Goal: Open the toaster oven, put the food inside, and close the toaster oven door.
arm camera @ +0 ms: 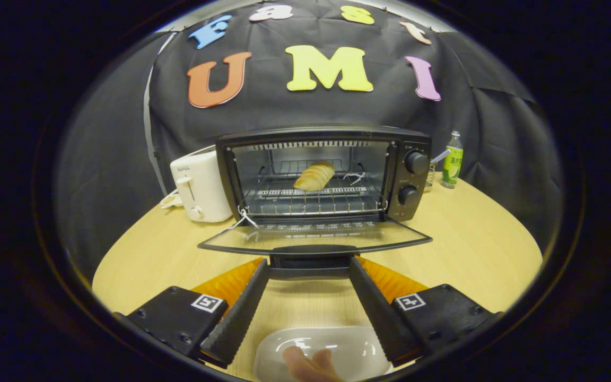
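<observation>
Gripper view is showing the gripper (308, 263) holding its jaws apart at the handle (310, 250) of the toaster oven (322, 175)'s lowered door (316, 236), while the bread (314, 176) is lying on the rack inside.

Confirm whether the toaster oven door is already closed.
No: the toaster oven door lies folded down flat, with the bread on the rack inside.

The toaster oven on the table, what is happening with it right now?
A person is working the toaster oven with a handheld gripper. Its door hangs fully open, and the bread already lies on the rack inside. The open fingers reach the door's handle, one at each end, not squeezing it. Closing the door is what remains. A white dish sits below the fingers.
</observation>
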The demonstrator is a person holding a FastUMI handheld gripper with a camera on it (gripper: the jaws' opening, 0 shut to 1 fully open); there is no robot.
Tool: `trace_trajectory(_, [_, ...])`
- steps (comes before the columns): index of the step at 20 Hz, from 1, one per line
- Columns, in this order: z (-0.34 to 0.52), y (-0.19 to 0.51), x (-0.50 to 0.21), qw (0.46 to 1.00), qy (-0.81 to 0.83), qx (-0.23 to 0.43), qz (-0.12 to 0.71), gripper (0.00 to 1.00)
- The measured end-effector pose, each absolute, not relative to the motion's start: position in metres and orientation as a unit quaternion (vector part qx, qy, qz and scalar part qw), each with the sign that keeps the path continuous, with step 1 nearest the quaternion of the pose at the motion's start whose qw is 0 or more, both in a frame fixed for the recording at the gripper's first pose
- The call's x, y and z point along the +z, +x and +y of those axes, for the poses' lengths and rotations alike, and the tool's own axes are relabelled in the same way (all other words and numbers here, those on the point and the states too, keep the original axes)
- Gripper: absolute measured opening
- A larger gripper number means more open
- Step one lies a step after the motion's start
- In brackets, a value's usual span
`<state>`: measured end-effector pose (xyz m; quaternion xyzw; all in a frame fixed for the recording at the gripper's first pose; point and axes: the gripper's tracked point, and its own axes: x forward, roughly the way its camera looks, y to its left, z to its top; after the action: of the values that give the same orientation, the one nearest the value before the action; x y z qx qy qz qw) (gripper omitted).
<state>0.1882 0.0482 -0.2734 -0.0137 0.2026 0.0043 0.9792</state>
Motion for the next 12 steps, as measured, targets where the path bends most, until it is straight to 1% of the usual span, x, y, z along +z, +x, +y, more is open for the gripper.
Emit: trace_trajectory(12, [0.053, 0.202, -0.232, 0.993, -0.05, -0.001, 0.106, 1.0])
